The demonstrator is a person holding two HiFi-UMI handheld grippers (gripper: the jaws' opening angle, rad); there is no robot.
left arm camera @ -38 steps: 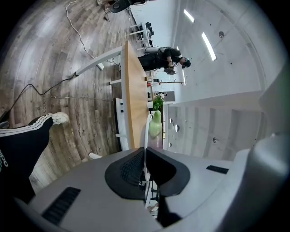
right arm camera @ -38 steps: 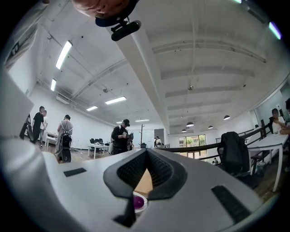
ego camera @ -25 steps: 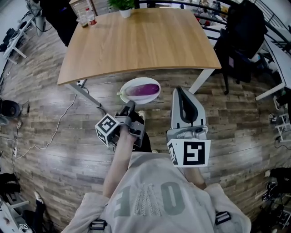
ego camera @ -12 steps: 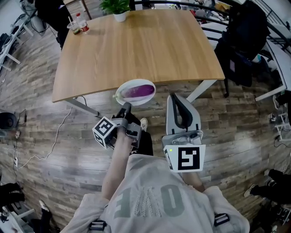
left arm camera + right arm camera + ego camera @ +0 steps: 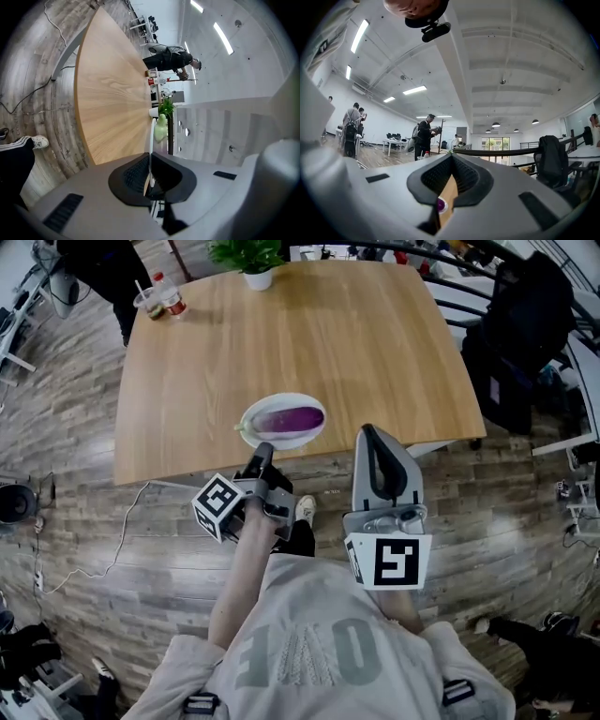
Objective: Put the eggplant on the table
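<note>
Eggplant [image 5: 292, 417], purple, glossy and long, lies in a shallow white oval plate [image 5: 272, 439] just inside the near edge of the broad light-wood tabletop [image 5: 309, 329], about midway along that edge. Its long axis runs parallel to the edge, with the pale green stem end toward the left. The left claw [image 5: 263, 456] is clamped on the plate's near rim, coming in from the person's side and pointing across the eggplant's length; in the left gripper view the thin white rim [image 5: 150, 140] is pinched edge-on between the dark ribbed pads. Whether the plate's underside already rests on the wood or hangs just above it cannot be told. The right claw [image 5: 369, 431] is near the same edge, to the right of the plate and apart from it. Its jaws are together with nothing between them, and the eggplant lies ahead of it and to its left. The left hand is therefore the nearer one and already carries the load, so the coming move looks like lowering the plate flat and letting go of the rim. At the far edge stand a green plant in a white pot [image 5: 253, 259] and, toward the far left corner, a clear plastic cup [image 5: 150, 304] beside a red-capped bottle [image 5: 172, 298], all well apart from the plate.
</note>
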